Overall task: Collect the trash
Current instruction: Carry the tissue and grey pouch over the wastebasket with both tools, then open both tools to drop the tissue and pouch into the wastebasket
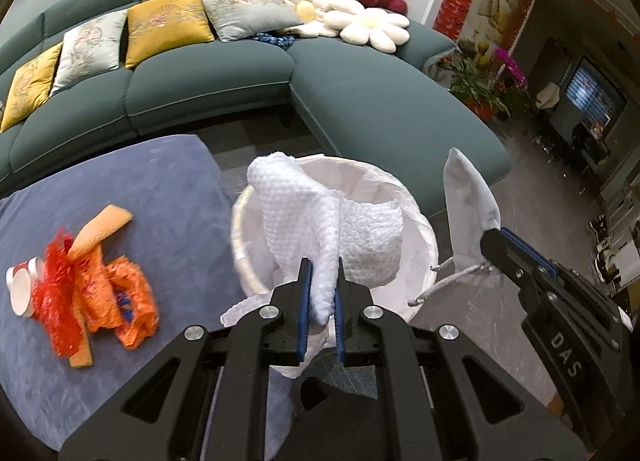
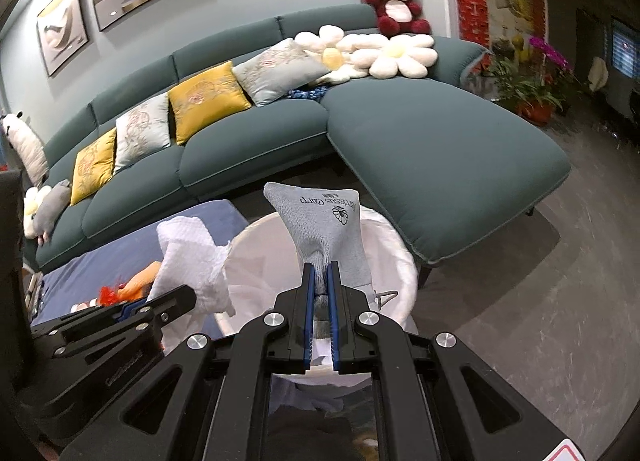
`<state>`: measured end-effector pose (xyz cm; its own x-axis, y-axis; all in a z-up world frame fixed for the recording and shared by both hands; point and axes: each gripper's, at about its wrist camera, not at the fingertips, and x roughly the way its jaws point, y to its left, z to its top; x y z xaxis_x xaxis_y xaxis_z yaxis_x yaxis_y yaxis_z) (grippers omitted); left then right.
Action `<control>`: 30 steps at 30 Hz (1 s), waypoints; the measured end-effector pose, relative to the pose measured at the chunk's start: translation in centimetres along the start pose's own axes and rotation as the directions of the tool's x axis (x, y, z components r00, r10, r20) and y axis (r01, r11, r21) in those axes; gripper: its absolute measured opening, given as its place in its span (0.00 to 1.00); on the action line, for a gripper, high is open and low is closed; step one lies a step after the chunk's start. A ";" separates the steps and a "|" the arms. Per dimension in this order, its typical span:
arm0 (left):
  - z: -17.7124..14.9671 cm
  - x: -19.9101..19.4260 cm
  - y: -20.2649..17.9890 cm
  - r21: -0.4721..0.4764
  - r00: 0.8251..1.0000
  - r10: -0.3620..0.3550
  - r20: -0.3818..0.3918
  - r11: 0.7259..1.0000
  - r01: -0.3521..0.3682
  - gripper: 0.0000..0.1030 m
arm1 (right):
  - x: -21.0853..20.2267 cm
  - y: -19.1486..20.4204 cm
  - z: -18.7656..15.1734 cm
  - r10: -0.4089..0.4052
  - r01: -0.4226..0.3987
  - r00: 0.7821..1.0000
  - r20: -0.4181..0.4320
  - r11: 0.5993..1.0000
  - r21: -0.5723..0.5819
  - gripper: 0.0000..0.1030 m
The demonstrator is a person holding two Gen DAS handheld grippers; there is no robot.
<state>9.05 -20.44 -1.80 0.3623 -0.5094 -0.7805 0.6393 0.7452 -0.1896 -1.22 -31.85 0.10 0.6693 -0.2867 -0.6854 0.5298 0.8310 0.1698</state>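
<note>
My left gripper [image 1: 322,265] is shut on a white waffle-textured towel [image 1: 296,213] and holds it over the open white-lined trash bin [image 1: 416,221]. My right gripper [image 2: 320,271] is shut on a grey printed sock [image 2: 332,229] and holds it above the same bin [image 2: 400,261]. The right gripper also shows in the left wrist view [image 1: 496,239] with the sock [image 1: 468,205] at the bin's right rim. The left gripper and towel [image 2: 188,257] show at the left of the right wrist view.
A blue table [image 1: 140,181] left of the bin carries orange plastic bags [image 1: 116,281], red netting [image 1: 60,281], an orange strip [image 1: 102,227] and paper cups [image 1: 22,281]. A green sofa [image 1: 360,101] with cushions stands behind. Grey floor lies to the right.
</note>
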 end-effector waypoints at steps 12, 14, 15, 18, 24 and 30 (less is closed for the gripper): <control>2.3 3.8 -2.5 0.017 0.999 -0.025 -0.033 1.000 0.026 0.12 | 2.0 -2.5 0.3 -0.012 0.013 1.000 -0.011 0.999 0.047 0.06; 2.7 4.2 -2.8 0.006 0.999 -0.026 -0.033 1.000 0.026 0.24 | 2.1 -2.6 0.4 -0.016 0.017 1.000 -0.012 0.999 0.051 0.06; 2.8 4.3 -2.7 0.001 0.999 -0.026 -0.030 1.000 0.026 0.34 | 2.3 -2.7 0.5 -0.017 0.018 1.000 -0.012 0.998 0.052 0.06; 3.1 4.4 -2.7 -0.012 1.000 -0.015 -0.013 1.000 0.015 0.45 | 2.7 -3.0 0.8 -0.020 0.020 1.000 -0.014 0.998 0.053 0.06; 3.6 4.5 -2.5 -0.027 1.000 -0.009 -0.012 1.000 0.008 0.48 | 3.2 -3.0 0.9 -0.017 0.018 1.000 -0.016 0.998 0.056 0.07; 3.5 4.3 -1.7 -0.040 1.000 0.008 -0.009 0.999 -0.009 0.50 | 3.4 -2.4 0.9 -0.007 0.008 1.000 -0.017 0.999 0.040 0.07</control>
<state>11.85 -25.38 -2.72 0.3614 -0.4991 -0.7876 0.6084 0.7663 -0.2065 0.27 -35.30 -1.99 0.6565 -0.2840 -0.6988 0.5551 0.8092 0.1926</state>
